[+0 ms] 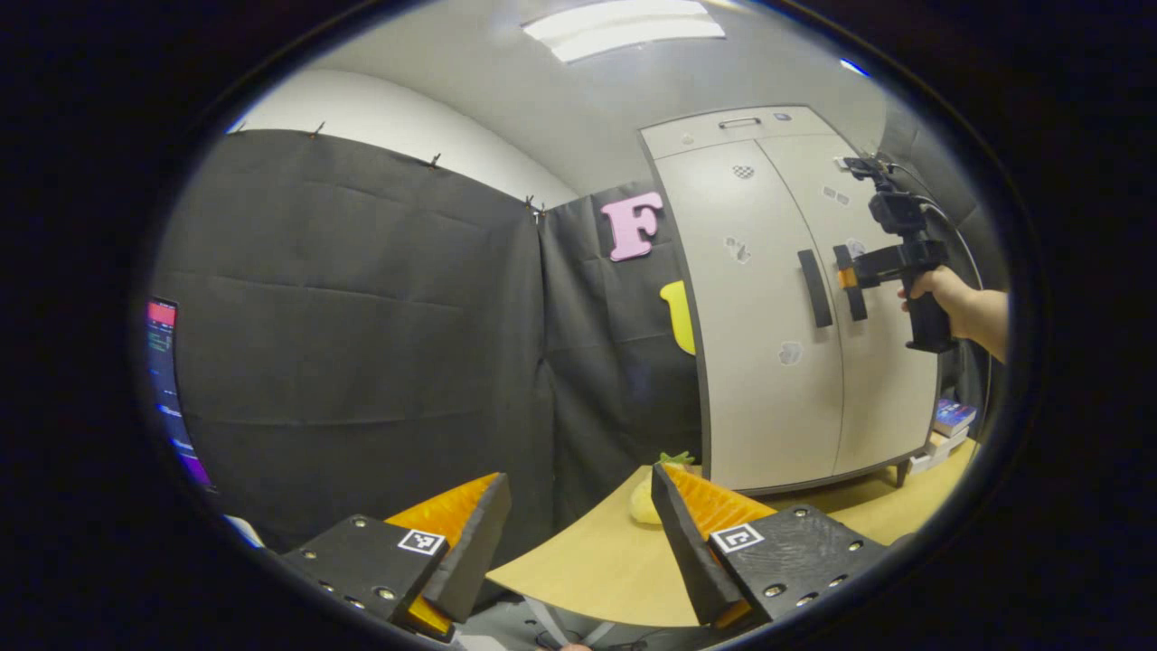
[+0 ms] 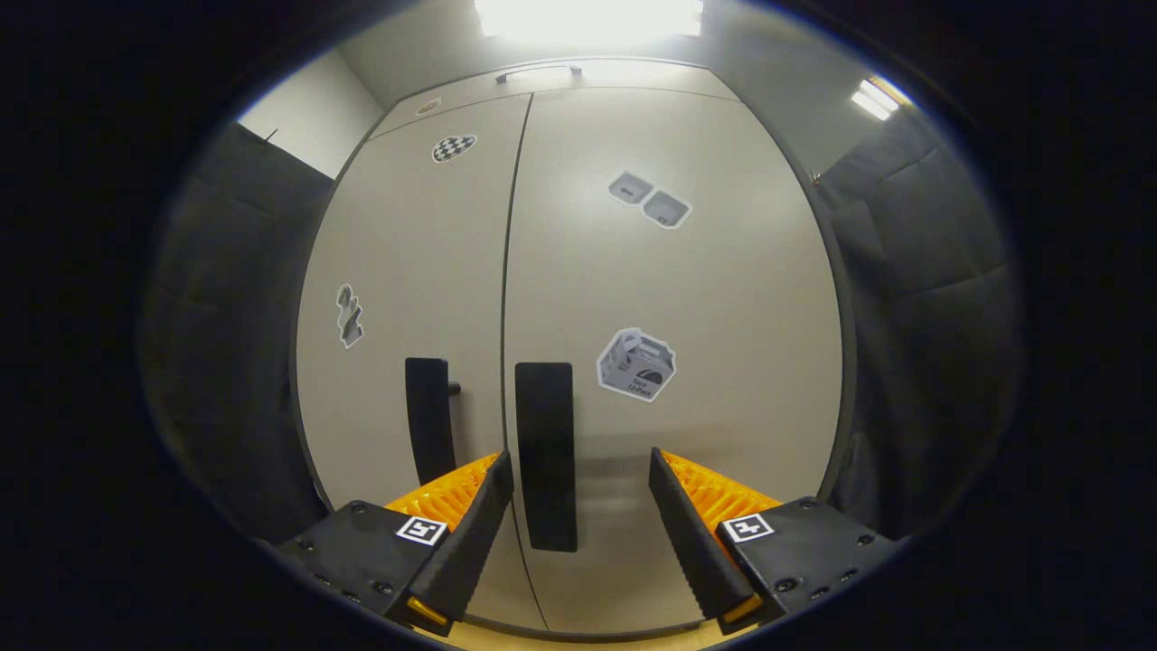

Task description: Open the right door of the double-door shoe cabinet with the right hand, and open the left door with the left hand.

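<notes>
The beige shoe cabinet [image 1: 786,271] stands on the table with both doors shut. In the right gripper view my right gripper [image 2: 578,506] is open, and the right door's black handle [image 2: 545,452] stands between its fingers, closer to the left one. The left door's handle [image 2: 428,420] is just beside it. From the left gripper view I see a hand holding the right gripper [image 1: 848,278] at the right handle [image 1: 854,303], with the left handle [image 1: 815,287] free next to it. My left gripper [image 1: 578,533] is open and empty, well back from the cabinet over the table's near edge.
The wooden table [image 1: 587,561] runs from my left gripper to the cabinet. A yellow toy fruit [image 1: 644,502] lies by the cabinet's left foot. Stacked books [image 1: 949,420] sit at its right side. A lit screen [image 1: 167,389] stands at the far left.
</notes>
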Tool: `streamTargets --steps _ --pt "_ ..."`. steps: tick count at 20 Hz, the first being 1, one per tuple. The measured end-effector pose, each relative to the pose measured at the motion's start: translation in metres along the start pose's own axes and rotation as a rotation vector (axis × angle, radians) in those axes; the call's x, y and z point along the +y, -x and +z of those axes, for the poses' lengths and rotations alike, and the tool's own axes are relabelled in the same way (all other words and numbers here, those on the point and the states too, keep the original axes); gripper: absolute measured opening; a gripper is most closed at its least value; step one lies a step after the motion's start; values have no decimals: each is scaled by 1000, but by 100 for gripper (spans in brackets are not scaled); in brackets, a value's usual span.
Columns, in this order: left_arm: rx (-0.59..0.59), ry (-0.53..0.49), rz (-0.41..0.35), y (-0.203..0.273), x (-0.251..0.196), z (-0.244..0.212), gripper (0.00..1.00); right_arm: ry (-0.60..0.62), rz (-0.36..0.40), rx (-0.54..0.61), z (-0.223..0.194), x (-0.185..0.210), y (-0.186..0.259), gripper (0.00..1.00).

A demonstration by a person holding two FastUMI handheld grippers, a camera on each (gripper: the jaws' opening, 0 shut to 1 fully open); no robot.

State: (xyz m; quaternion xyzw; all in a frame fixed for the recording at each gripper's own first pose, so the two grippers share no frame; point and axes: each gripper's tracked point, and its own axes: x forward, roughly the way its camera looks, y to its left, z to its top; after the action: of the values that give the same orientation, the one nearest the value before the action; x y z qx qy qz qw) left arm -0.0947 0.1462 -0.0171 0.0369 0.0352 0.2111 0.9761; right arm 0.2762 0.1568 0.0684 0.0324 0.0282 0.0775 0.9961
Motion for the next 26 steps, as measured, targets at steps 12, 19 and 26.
streamTargets --steps 12,19,26 --pt "1 2 48 3 4 -1 90 15 -5 109 -16 17 -18 27" --pt "-25 13 8 2 1 1 90 -8 31 162 -19 18 -13 14" --pt "-37 44 -59 -4 -7 0 91 -30 71 179 -18 10 25 14"
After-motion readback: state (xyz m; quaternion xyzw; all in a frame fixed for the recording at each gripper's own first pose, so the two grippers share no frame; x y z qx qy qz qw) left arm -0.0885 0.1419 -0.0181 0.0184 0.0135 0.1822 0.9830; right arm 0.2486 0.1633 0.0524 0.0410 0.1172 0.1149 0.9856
